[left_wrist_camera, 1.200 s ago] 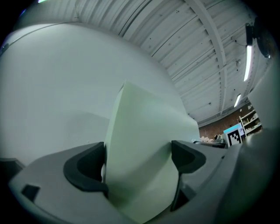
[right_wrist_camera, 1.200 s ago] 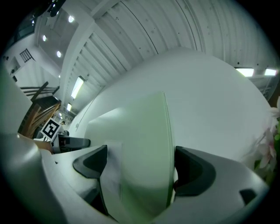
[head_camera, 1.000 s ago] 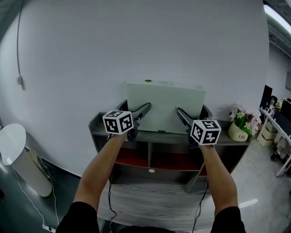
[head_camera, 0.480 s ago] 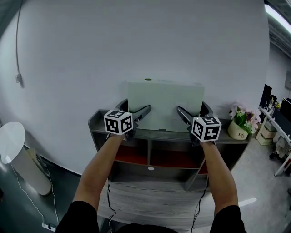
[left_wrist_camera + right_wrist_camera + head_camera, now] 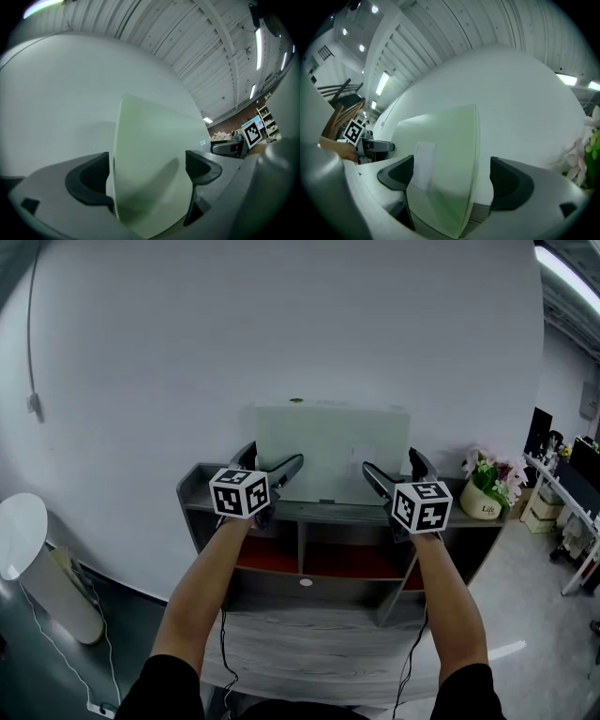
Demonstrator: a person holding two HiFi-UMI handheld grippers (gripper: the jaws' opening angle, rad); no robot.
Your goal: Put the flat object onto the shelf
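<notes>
Head view looks steeply down at a grey shelf [image 5: 337, 513] set against a white wall [image 5: 281, 324]. A thin, pale green panel [image 5: 333, 451] stands upright on the shelf's top board, its back close to the wall. Your forearms reach forward from the bottom of the picture, each hand holding a tool with a marker cube.

Your left hand-held gripper [image 5: 274, 458] is at the panel's left edge and your right hand-held gripper [image 5: 392, 463] is at its right edge. Below the top board, open compartments with red floors show between your arms. A pot of flowers [image 5: 485, 495] sits on the right end of the top board, well apart from the panel.

Left gripper view shows the left hand-held gripper [image 5: 147, 171] with its jaws spread wide. The panel [image 5: 150, 140] stands between them, its edge just beside the left-hand jaw, and nothing is pinched.

Right gripper view shows the right hand-held gripper [image 5: 450, 173] spread wide as well. The panel [image 5: 445, 154] stands between its jaws, with a clear gap between the panel's edge and the right-hand jaw. A white label [image 5: 423, 166] is stuck to the panel's face, and the flowers [image 5: 590, 150] show at the far right.
</notes>
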